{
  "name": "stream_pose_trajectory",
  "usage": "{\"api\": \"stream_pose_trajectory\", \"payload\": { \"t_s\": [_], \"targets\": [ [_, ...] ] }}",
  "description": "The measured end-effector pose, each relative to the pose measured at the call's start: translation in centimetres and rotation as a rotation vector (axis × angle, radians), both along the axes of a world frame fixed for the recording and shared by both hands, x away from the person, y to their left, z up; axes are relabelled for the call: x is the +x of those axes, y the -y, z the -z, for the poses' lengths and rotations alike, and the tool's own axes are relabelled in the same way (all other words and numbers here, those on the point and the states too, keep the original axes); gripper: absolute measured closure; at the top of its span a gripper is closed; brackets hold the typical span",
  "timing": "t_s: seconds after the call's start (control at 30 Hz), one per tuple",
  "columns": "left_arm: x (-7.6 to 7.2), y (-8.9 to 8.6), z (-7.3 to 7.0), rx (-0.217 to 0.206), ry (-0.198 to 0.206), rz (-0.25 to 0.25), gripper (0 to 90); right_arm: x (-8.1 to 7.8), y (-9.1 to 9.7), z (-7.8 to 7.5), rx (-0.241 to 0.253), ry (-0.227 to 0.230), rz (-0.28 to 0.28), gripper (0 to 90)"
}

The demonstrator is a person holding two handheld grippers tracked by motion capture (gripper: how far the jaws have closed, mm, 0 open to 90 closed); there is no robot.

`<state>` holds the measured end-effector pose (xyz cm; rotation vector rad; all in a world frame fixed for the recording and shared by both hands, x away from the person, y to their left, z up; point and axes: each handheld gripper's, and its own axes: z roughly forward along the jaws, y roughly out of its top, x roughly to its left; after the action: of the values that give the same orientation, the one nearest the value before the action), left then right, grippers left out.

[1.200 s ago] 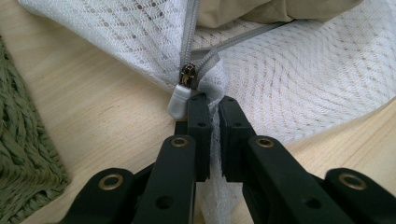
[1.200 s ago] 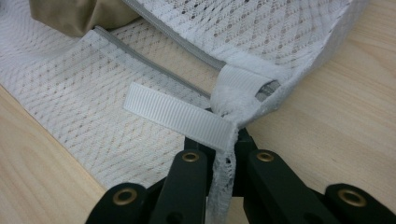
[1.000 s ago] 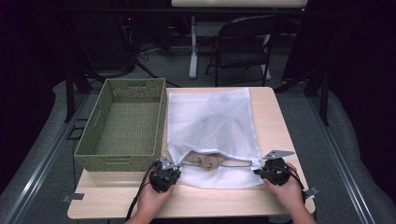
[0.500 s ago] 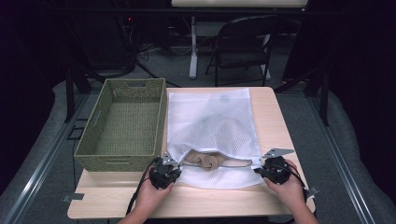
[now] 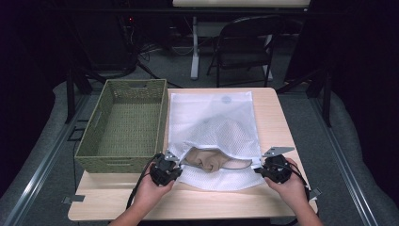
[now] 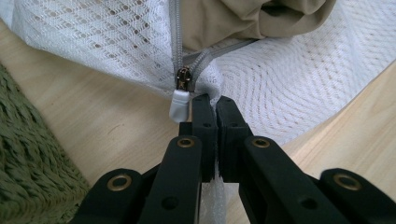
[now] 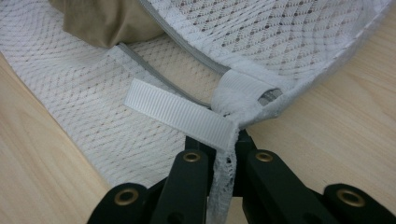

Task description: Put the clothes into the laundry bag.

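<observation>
My left hand-held gripper [image 5: 170, 160] sits at the lower middle of the high view, its jaws clamped on the near left corner of a white mesh bag [image 5: 214, 127]. In the left gripper view the closed jaws pinch the mesh just right of the zipper pull [image 6: 180, 103], which hangs beside them untouched. My right hand-held gripper [image 5: 261, 168] is at the lower right, jaws pinched on the bag's near right corner; in the right gripper view a white ribbon loop [image 7: 180, 113] lies across the mesh just above the jaws. The bag lies flat on the bench [image 5: 277, 117], running from both grippers toward the far edge, its mouth gaping between them with tan cloth [image 5: 207, 158] showing inside. A green basket [image 5: 123, 125] stands just left of the bag. Bare bench shows as a strip along the near edge and another down the bag's right side.
</observation>
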<state>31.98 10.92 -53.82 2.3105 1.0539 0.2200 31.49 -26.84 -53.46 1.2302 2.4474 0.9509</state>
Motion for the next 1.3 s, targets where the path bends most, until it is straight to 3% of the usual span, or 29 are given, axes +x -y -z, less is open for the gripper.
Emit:
{"api": "stream_pose_trajectory", "payload": {
  "t_s": [0.13, 0.47, 0.83, 1.03, 1.3],
  "targets": [
    [0.4, 0.1, -0.7, 0.0, -0.026, 0.016, 87.9, 0.2, -0.2, -0.3, -0.001, -0.005, -0.009, 88.6],
    [1.0, 0.5, -2.1, 0.044, -0.04, 0.045, 87.9, 0.7, -0.4, -1.2, -0.041, -0.022, -0.049, 88.6],
    [2.1, 0.9, -3.9, 0.13, -0.084, 0.081, 87.9, 1.6, -0.9, -2.7, -0.125, -0.061, -0.103, 88.7],
    [2.7, 0.9, -4.6, 0.133, -0.112, 0.081, 87.8, 2.2, -1.1, -3.5, -0.155, -0.087, -0.12, 88.7],
    [3.8, 0.5, -5.7, 0.12, -0.182, 0.086, 87.7, 2.9, -1.4, -4.9, -0.18, -0.127, -0.135, 88.7]
  ]
}}
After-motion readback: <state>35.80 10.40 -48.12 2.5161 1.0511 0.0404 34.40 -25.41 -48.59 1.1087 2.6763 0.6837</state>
